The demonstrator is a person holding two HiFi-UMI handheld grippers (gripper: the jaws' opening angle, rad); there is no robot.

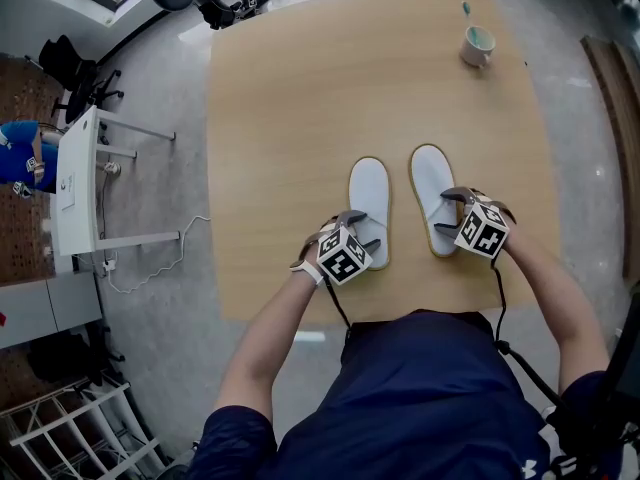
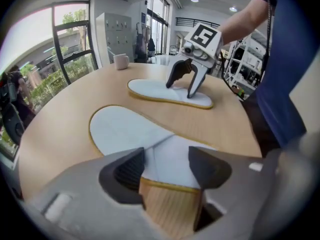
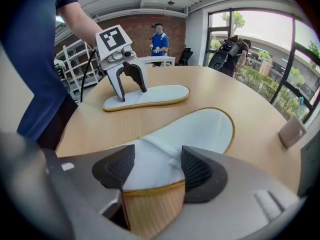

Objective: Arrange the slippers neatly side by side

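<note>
Head view: the left slipper [image 1: 369,203] and the right slipper [image 1: 432,188] lie flat and parallel on the tabletop [image 1: 300,118], just beside each other.
Nearest the person, the left claw [image 1: 365,230] stands spread wide over the banded near end of the left slipper, and the right claw [image 1: 447,211] does the same over the right slipper (each gripper view shows the white band between the pads, not pinched). Well beyond them, near the far edge, stands a mug [image 1: 477,45].

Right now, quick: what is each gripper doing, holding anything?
Left gripper: open, jaws astride the left slipper at its near end, not pinching it.
Right gripper: open, jaws astride the right slipper at its near end, not pinching it.
</note>
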